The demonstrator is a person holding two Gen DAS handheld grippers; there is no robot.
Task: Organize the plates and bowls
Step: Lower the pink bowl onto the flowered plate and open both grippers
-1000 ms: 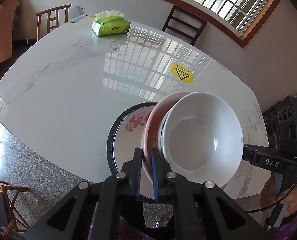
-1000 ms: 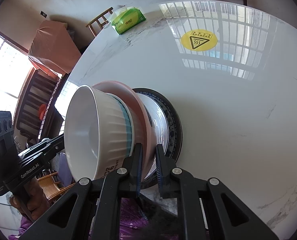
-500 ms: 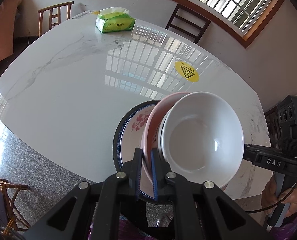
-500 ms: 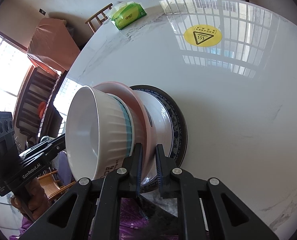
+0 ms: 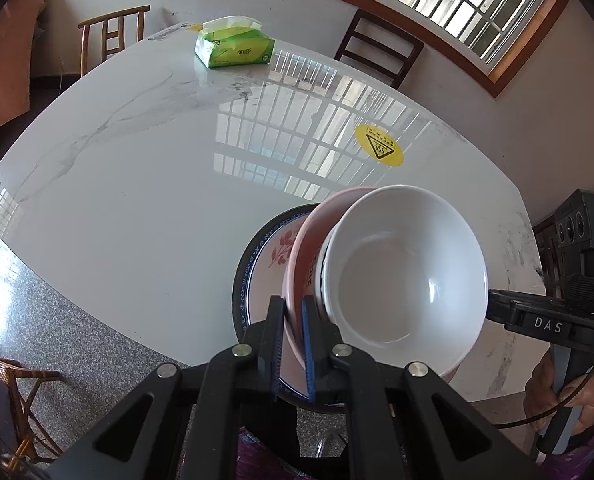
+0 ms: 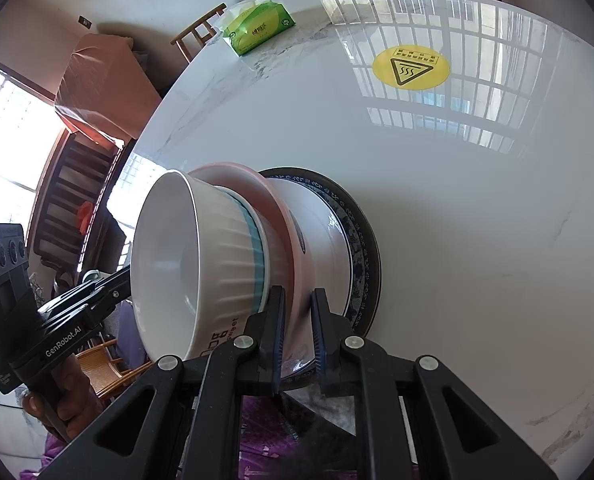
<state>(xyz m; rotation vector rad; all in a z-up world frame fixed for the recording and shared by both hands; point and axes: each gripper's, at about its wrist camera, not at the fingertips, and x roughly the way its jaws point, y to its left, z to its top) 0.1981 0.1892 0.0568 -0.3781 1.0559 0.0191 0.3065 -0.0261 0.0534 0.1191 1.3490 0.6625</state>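
Observation:
A stack of dishes sits at the near edge of the white marble table (image 5: pixel 145 208): a blue-rimmed plate (image 5: pixel 253 256) at the bottom, a pink plate (image 5: pixel 303 248) above it, and a white ribbed bowl (image 5: pixel 405 268) on top. The same stack shows in the right wrist view, with the bowl (image 6: pixel 201 256), pink plate (image 6: pixel 265 204) and blue-rimmed plate (image 6: pixel 357 232). My left gripper (image 5: pixel 293 344) is shut on the pink plate's rim. My right gripper (image 6: pixel 297 332) is shut on the same rim from the opposite side.
A green tissue pack (image 5: pixel 235 46) lies at the table's far edge. A yellow warning sticker (image 5: pixel 379 150) is stuck on the tabletop. Wooden chairs (image 5: pixel 379 54) stand around the table, below a window. A wicker chair (image 5: pixel 9 392) stands near the front left.
Both grippers and the stack have shifted slightly forward over the table. The grips on the pink plate are unchanged.

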